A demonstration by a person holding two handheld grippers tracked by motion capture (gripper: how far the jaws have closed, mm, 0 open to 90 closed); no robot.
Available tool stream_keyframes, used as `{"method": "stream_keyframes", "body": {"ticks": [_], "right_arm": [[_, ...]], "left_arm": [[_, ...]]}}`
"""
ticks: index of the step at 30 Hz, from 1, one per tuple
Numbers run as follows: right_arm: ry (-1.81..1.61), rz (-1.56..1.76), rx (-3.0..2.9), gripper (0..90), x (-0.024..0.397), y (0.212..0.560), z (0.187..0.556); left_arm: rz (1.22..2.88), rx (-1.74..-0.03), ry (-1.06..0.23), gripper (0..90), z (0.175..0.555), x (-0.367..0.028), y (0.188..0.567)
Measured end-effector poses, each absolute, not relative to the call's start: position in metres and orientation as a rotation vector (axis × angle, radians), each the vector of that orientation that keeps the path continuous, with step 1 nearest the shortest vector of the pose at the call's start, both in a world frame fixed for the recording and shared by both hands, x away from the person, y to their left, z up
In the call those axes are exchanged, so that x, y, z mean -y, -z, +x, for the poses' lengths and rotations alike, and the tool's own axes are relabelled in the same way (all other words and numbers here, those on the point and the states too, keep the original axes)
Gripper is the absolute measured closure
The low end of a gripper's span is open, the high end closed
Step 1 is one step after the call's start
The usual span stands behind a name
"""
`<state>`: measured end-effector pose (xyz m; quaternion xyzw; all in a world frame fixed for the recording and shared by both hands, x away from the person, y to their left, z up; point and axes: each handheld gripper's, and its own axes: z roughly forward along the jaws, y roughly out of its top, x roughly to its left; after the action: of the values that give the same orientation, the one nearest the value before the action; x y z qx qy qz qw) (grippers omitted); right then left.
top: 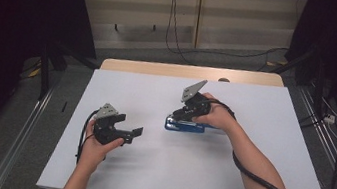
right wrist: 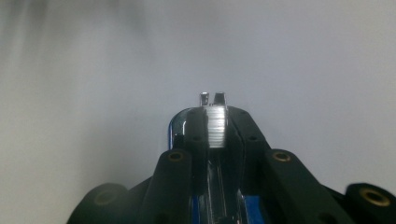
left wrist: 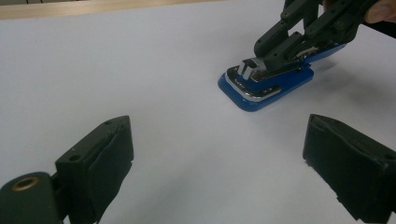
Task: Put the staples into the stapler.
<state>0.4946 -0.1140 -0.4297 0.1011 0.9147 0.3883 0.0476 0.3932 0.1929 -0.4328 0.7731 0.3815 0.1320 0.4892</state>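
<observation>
High view has the right gripper (top: pixel 185 113) tipped down onto a blue stapler (top: pixel 187 126) lying flat mid-table (top: pixel 248 157), jaws pressed against its metal top, probably to pin or lift it. Well apart at near left, the left gripper (top: pixel 134 133) hovers with jaws spread, holding nothing, likely waiting to help

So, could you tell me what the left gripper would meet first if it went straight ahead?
Probably the white table: the open left gripper points at bare surface, with the blue stapler lying slightly right of its line.
</observation>
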Motion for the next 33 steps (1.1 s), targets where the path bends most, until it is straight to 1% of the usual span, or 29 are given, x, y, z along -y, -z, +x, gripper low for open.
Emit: {"method": "stream_keyframes", "body": {"ticks": [5,13,15,17,19,20,21,22,24,26,27,31,33], "right_arm": [[-1.186,0.303,-2.788,77.3,0.113,0.43,0.495],[-1.184,0.313,-2.787,71.2,0.109,0.43,0.494],[-1.189,0.32,-2.78,67.8,0.11,0.429,0.494],[-1.2,0.338,-2.772,67.3,0.112,0.428,0.494],[-1.216,0.359,-2.751,63.8,0.114,0.427,0.493],[-1.232,0.371,-2.746,63.5,0.116,0.426,0.491],[-1.242,0.386,-2.736,60.4,0.118,0.425,0.49],[-1.243,0.411,-2.72,54.7,0.119,0.424,0.488],[-1.255,0.455,-2.699,51.7,0.124,0.422,0.485],[-1.258,0.477,-2.671,46.2,0.128,0.42,0.482],[-1.259,0.505,-2.665,45.7,0.131,0.419,0.48],[-1.285,0.614,-2.622,33.9,0.141,0.417,0.473],[-1.286,0.65,-2.591,30.2,0.146,0.417,0.47]], "left_arm": [[1.883,-0.922,-0.322,8.8,0.394,-0.193,0.433],[1.881,-0.924,-0.32,8.8,0.394,-0.193,0.433],[1.888,-0.922,-0.323,8.8,0.394,-0.193,0.433],[1.881,-0.924,-0.32,8.8,0.394,-0.192,0.433],[1.885,-0.918,-0.32,8.8,0.394,-0.193,0.433],[1.89,-0.914,-0.322,8.8,0.395,-0.193,0.433],[1.885,-0.918,-0.319,8.8,0.395,-0.192,0.434],[1.886,-0.916,-0.317,8.8,0.395,-0.191,0.434],[1.885,-0.914,-0.311,8.8,0.395,-0.19,0.434],[1.89,-0.91,-0.31,8.8,0.396,-0.188,0.435],[1.894,-0.91,-0.312,8.8,0.396,-0.188,0.434],[1.884,-0.91,-0.318,8.7,0.396,-0.187,0.434],[1.892,-0.911,-0.318,8.3,0.396,-0.187,0.434]]}}
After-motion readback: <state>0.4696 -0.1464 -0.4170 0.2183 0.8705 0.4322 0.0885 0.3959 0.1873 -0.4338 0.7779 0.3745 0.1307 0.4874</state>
